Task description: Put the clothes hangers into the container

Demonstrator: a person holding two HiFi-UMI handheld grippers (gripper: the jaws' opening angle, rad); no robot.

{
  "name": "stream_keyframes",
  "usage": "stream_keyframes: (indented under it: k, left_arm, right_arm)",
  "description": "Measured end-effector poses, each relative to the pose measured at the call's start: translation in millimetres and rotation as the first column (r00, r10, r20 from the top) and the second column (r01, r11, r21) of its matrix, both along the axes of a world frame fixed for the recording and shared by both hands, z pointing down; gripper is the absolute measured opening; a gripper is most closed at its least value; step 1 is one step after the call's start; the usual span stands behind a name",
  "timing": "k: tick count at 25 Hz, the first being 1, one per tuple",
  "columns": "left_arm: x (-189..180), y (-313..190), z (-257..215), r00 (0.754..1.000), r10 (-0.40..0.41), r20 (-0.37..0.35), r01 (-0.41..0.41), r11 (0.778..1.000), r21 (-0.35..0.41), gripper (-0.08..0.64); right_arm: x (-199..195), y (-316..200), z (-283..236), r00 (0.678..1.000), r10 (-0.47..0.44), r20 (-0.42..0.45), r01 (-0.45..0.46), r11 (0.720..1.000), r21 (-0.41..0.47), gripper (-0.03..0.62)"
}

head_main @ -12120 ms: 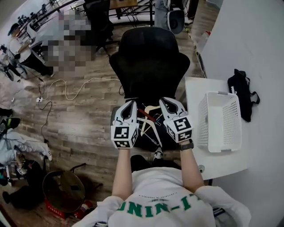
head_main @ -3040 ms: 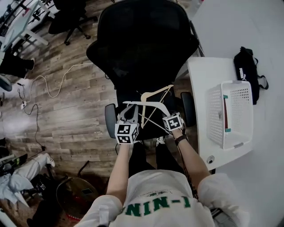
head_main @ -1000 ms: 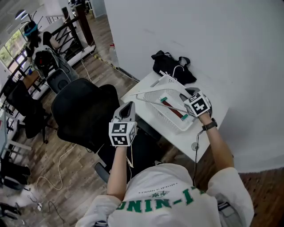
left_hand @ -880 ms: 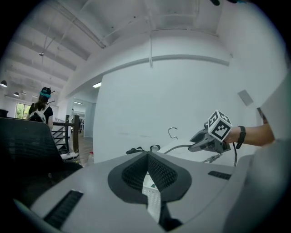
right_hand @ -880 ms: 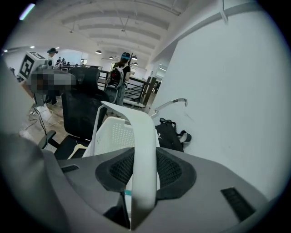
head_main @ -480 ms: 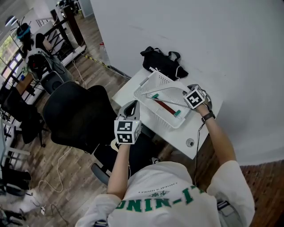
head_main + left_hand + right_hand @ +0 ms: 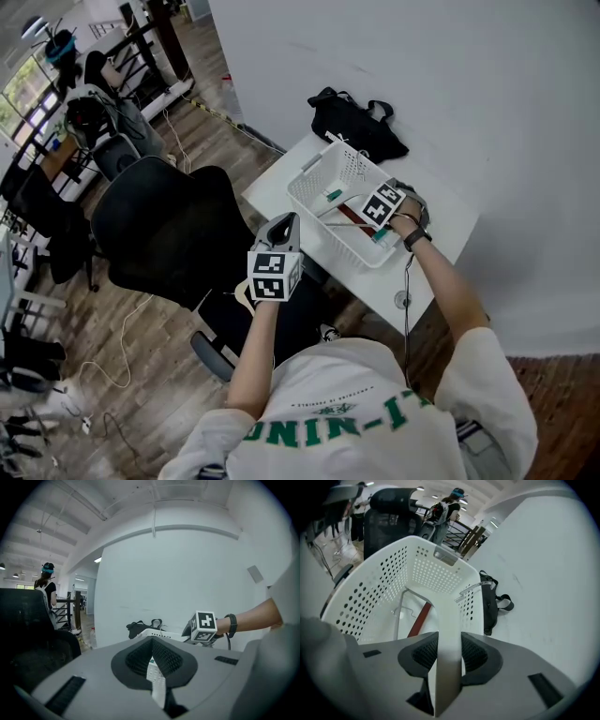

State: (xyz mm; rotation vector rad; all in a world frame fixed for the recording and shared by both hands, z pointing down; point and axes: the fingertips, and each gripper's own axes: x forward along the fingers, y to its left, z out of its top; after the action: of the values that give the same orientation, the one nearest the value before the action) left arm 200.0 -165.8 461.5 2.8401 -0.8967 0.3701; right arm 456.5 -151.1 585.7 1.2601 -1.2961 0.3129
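Note:
A white perforated basket (image 7: 305, 169) stands on a small white table (image 7: 445, 220). My right gripper (image 7: 361, 214) reaches into it from the right, shut on the flat arm of a white hanger (image 7: 449, 620). The hanger's frame and hook hang down inside the basket (image 7: 370, 597). Under it, on the basket floor, lies a red hanger (image 7: 419, 619) with green ends (image 7: 335, 195). My left gripper (image 7: 283, 223) is held up in front of the basket's near side, above the chair. It holds nothing, and its jaws (image 7: 157, 677) stand a narrow slit apart.
A black bag (image 7: 352, 122) lies on the table behind the basket, against the white wall. A black office chair (image 7: 169, 234) stands left of the table, under my left arm. Further chairs, racks and a person (image 7: 47, 581) are far off to the left.
My right gripper has carried the white hanger from above the basket's rim down into the basket. The left gripper has stayed in front of the basket with nothing in it.

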Motion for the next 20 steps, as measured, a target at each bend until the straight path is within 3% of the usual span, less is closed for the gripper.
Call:
stream_keyframes:
  k: [3,5,8,13,20]
  left_arm:
    - [-4.7,-0.3,5.9,1.000,-0.019,0.005,0.019,1.000,-0.013,0.011]
    - [-8.4,0.6,8.2,1.000,-0.029,0.008,0.029,0.999,-0.022,0.011]
    - [-13.9,1.0,12.1,0.999,-0.043,0.010,0.043,0.999,-0.033,0.011]
    - [-22.5,0.7,14.4,0.998,-0.066,0.001,0.066,0.997,-0.044,0.011]
    - [-44.6,-5.8,17.0,0.992,-0.128,-0.015,0.127,0.991,-0.051,0.011]
  right_arm:
    - [-1.1,-4.4,13.9,0.999,-0.011,-0.034,0.010,0.999,-0.037,0.147]
    - [-2.4,-7.9,13.8,1.000,-0.002,-0.009,0.002,1.000,-0.022,0.159]
    - [-12.3,-16.3,6.1,0.997,-0.004,0.079,0.001,0.999,0.032,0.348]
    - [-25.3,-27.7,-25.3,0.994,-0.036,0.104,0.024,0.993,0.116,0.364]
    - [-69.2,-43.2,-72.9,0.973,-0.134,0.188,0.081,0.961,0.264,0.356]
